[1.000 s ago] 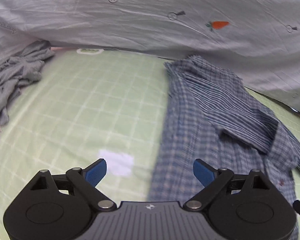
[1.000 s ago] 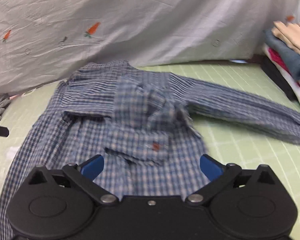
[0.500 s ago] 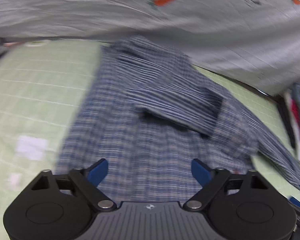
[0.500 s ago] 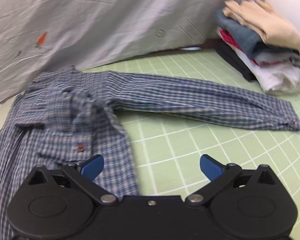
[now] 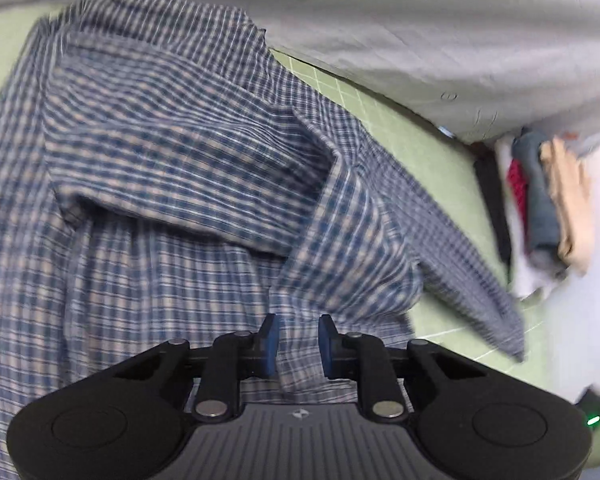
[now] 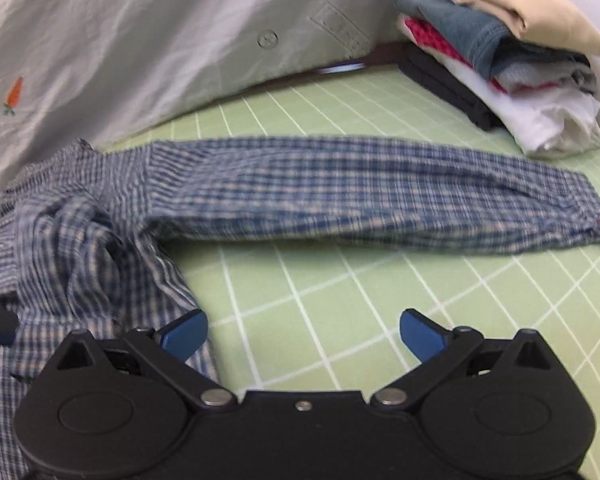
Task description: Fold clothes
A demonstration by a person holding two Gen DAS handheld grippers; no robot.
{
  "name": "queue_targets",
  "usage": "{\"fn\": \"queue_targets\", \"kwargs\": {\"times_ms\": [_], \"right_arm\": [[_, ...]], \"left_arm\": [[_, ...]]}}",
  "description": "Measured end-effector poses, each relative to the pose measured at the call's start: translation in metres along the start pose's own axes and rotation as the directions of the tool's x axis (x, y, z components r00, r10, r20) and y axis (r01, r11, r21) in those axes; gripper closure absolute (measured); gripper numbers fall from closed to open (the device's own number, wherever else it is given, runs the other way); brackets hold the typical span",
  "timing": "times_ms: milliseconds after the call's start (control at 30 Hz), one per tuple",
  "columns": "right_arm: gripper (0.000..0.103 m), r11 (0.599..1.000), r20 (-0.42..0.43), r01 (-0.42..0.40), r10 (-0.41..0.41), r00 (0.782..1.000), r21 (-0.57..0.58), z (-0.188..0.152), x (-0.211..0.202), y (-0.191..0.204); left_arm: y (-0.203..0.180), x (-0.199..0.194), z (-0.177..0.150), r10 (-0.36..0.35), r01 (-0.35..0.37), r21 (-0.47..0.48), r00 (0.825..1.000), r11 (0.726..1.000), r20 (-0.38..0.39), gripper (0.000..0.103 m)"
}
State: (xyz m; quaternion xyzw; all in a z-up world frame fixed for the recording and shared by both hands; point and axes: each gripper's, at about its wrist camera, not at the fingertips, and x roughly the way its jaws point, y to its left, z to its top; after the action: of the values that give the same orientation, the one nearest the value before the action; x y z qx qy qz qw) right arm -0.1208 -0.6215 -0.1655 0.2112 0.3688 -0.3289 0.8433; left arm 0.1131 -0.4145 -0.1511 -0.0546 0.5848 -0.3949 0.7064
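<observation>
Left gripper [image 5: 298,340] over shirt [image 5: 172,184], jaws closing, narrow gap, plaid fold between blue pads [image 5: 269,340]; pads not seen pressing cloth. Shirt rumpled on green mat [image 6: 340,300], sleeve [image 6: 380,196] stretched rightward toward stack [image 6: 500,60] of folded clothes. Right gripper [image 6: 303,334] spread wide over bare mat, nothing between, left finger just beside shirt edge. Grey sheet [image 6: 140,40] behind.

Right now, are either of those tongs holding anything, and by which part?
Left tongs are closing on the plaid shirt front edge; right tongs hold nothing.
</observation>
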Motion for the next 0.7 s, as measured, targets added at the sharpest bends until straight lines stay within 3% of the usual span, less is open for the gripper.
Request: {"fn": "queue_targets", "kwargs": {"times_ms": [133, 367, 400, 500, 700], "right_arm": [[0.000, 1.000, -0.013, 0.018, -0.018, 1.000, 0.003, -0.003, 0.006, -0.001], [0.000, 1.000, -0.018, -0.002, 0.002, 1.000, 0.000, 0.001, 0.008, 0.000], [0.000, 1.000, -0.018, -0.002, 0.002, 1.000, -0.002, 0.000, 0.007, -0.001], [0.000, 1.000, -0.019, -0.011, 0.011, 1.000, 0.004, -0.001, 0.005, -0.002], [0.000, 1.000, 0.020, -0.006, 0.006, 1.000, 0.012, -0.002, -0.010, -0.004]], "left_arm": [[0.005, 0.013, -0.003, 0.031, -0.032, -0.016, 0.998, 0.999, -0.051, 0.080], [0.005, 0.019, -0.004, 0.010, -0.014, -0.048, 0.997, 0.999, -0.080, 0.080], [0.003, 0.018, -0.004, 0.008, -0.011, -0.040, 0.997, 0.999, -0.072, 0.081], [-0.001, 0.015, -0.005, 0.001, -0.002, -0.021, 0.999, 1.000, -0.050, 0.101], [0.005, -0.012, -0.015, -0.066, 0.066, -0.073, 0.998, 0.995, -0.001, 0.102]]}}
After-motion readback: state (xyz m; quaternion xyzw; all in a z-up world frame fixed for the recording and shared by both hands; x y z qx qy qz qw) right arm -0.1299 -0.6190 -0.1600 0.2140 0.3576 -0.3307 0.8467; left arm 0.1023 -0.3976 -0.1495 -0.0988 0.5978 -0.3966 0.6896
